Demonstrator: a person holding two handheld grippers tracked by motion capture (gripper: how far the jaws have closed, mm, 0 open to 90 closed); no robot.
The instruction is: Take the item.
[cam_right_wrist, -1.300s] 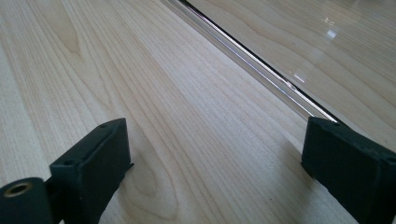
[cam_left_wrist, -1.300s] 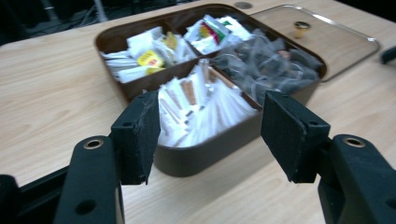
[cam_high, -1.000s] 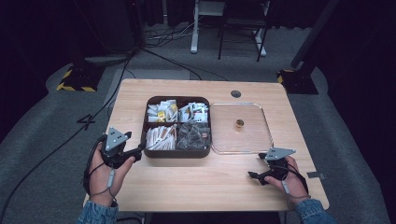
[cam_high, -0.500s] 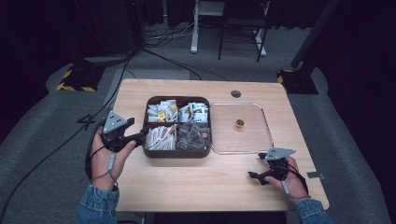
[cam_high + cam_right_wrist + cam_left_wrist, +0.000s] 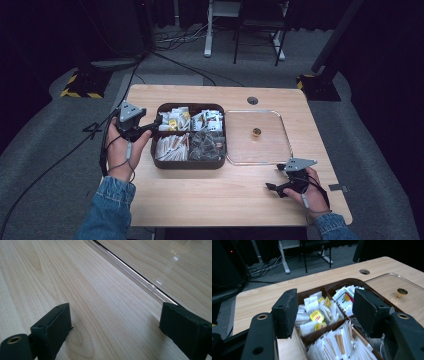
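- At the left wall of the brown divided box [image 5: 190, 165], the left hand-held gripper [image 5: 156, 123] hovers with jaws wide and empty, aimed at the rear-left compartment of sachets [image 5: 317, 315], seemingly to pick one.
- Right of the box, a clear tray [image 5: 280, 145] lies flat, long axis front to back, holding a small brass knob [image 5: 256, 132].
- Right of and in front of the box, the right hand-held gripper [image 5: 272, 186] rests wide and empty on the worktop [image 5: 210, 200], pointing left, apparently parked.

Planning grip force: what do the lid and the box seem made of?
Lid: probably clear glossy plastic or glass; wood grain shows through, edges glint, with a brass-looking knob. Box: dark brown and matte; wood or plastic, hard to tell.
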